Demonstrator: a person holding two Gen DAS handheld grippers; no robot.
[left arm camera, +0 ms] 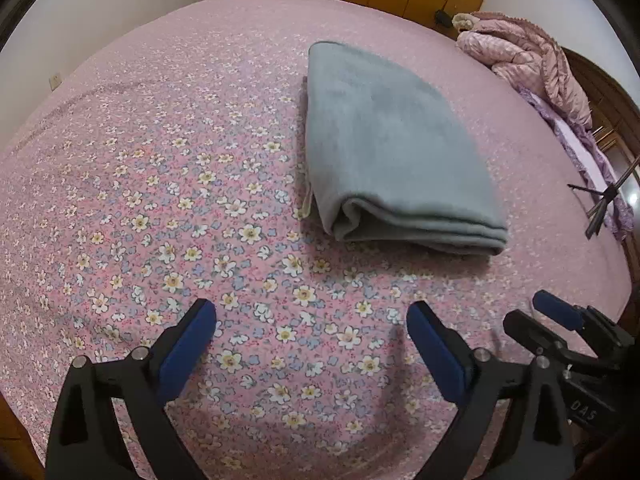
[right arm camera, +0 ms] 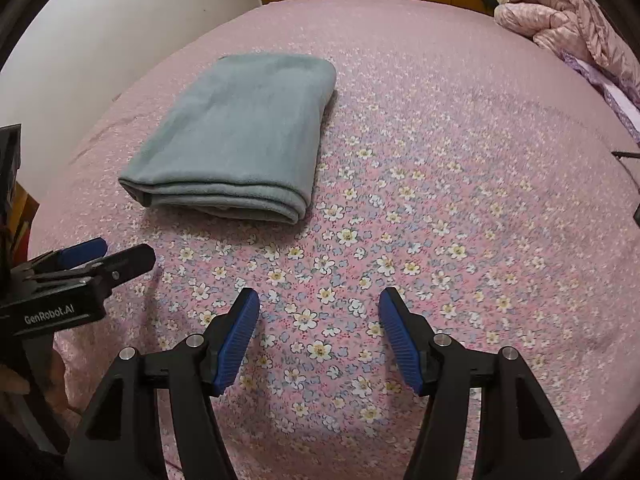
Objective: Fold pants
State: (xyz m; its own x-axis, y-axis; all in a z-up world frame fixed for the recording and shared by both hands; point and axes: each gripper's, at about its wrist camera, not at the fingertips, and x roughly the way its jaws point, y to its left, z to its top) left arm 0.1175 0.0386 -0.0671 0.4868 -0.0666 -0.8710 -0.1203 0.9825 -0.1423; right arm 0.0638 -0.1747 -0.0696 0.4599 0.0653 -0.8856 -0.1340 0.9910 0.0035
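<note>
"GenRobot.AI" on left gripper (right arm camera: 86, 258) body, "DAS" on right gripper (left arm camera: 558, 312) body

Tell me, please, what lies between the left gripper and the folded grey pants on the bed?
Only bare floral bedsheet lies between the left gripper and the grey pants. The left wrist view shows it best.

the grey-blue fleece pants (left arm camera: 384, 140) (right arm camera: 240, 132) lie folded into a thick, flat rectangle on the bed, several layers stacked. the layered folded edge faces near, its left corner a little puffed open; the far end is rounded. a small pale tag shows at the left edge in the left wrist view.
</note>
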